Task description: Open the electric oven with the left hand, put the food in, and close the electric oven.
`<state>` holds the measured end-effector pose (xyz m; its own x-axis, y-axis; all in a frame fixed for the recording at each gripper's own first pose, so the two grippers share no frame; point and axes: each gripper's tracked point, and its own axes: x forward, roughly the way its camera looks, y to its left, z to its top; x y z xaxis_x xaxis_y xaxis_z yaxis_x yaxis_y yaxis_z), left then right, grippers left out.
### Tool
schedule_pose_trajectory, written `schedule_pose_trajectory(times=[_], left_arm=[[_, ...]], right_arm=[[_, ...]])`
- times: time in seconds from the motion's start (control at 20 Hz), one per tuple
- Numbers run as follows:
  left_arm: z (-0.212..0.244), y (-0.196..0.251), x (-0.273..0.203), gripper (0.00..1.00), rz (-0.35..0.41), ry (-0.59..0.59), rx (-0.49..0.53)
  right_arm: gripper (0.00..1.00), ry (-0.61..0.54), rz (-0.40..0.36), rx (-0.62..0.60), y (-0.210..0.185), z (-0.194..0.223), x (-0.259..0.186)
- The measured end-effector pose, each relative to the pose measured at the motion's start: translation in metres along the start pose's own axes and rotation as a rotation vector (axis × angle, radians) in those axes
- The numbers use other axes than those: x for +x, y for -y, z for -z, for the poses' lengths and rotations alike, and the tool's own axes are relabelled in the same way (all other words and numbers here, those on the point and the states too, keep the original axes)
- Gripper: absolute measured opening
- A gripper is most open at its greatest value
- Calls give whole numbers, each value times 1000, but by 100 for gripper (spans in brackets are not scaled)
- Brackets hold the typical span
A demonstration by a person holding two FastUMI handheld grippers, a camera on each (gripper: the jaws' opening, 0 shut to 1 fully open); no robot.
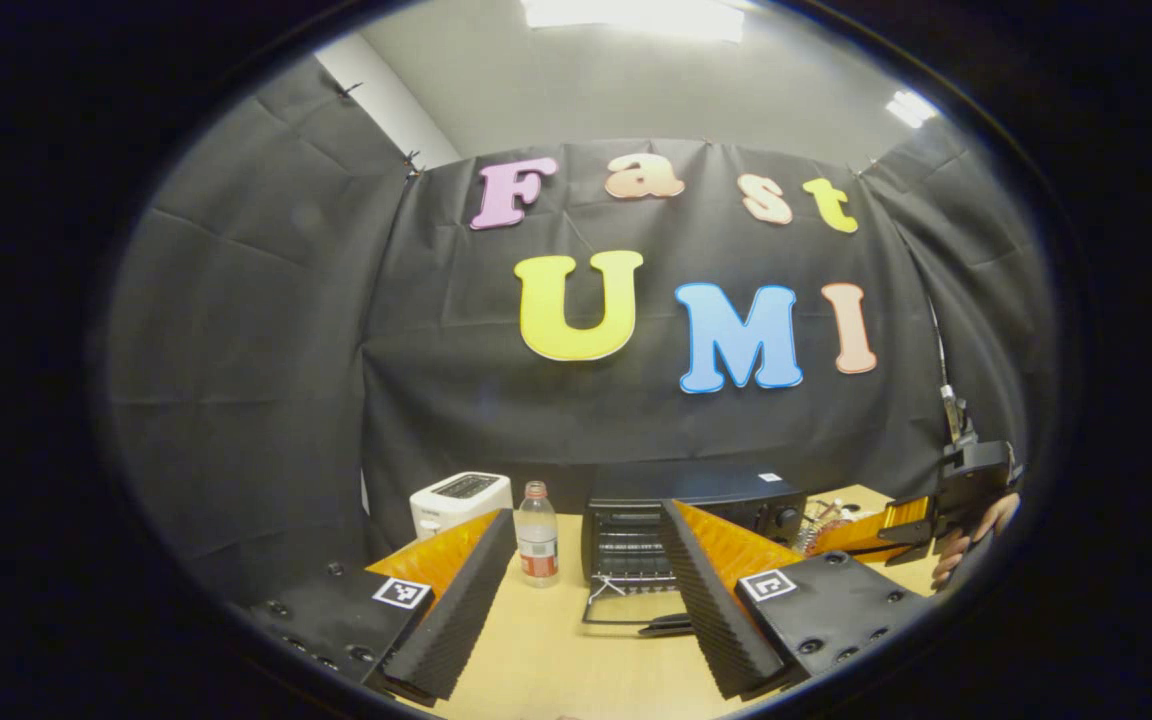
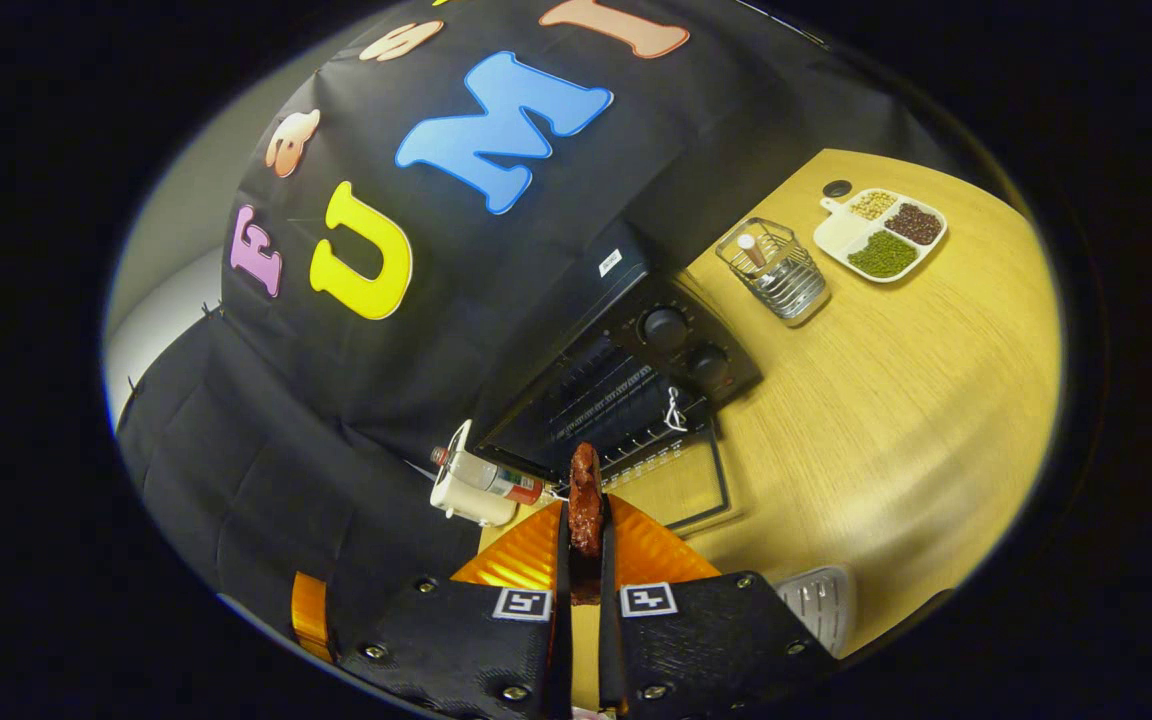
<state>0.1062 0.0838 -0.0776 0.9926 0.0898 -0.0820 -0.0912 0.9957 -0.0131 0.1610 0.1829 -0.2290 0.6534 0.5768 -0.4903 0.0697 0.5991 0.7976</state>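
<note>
In the left gripper view my left gripper [image 1: 586,600] has its two black ribbed fingers spread wide, with nothing between them, above the light wooden table [image 1: 546,660]. Past them stands the black electric oven [image 1: 686,525], its glass door [image 1: 636,610] folded down flat on the table and the wire rack inside visible. Left of the oven I see a clear plastic bottle with a red label [image 1: 537,535] and, farther left, a white toaster [image 1: 460,500]. In the right gripper view my right gripper [image 2: 585,535] is closed narrow on a dark red piece of food [image 2: 585,500], just before the open oven. Farther away are a wire basket [image 2: 776,270] and a white divided tray of beans [image 2: 881,235].
</note>
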Motion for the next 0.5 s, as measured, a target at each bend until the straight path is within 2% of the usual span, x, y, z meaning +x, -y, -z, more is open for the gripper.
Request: schedule_pose_trajectory(times=[0.5], left_arm=[[8,-45,31,100,-66,-28,5]], right_arm=[[11,53,-56,51,-30,-6,97]])
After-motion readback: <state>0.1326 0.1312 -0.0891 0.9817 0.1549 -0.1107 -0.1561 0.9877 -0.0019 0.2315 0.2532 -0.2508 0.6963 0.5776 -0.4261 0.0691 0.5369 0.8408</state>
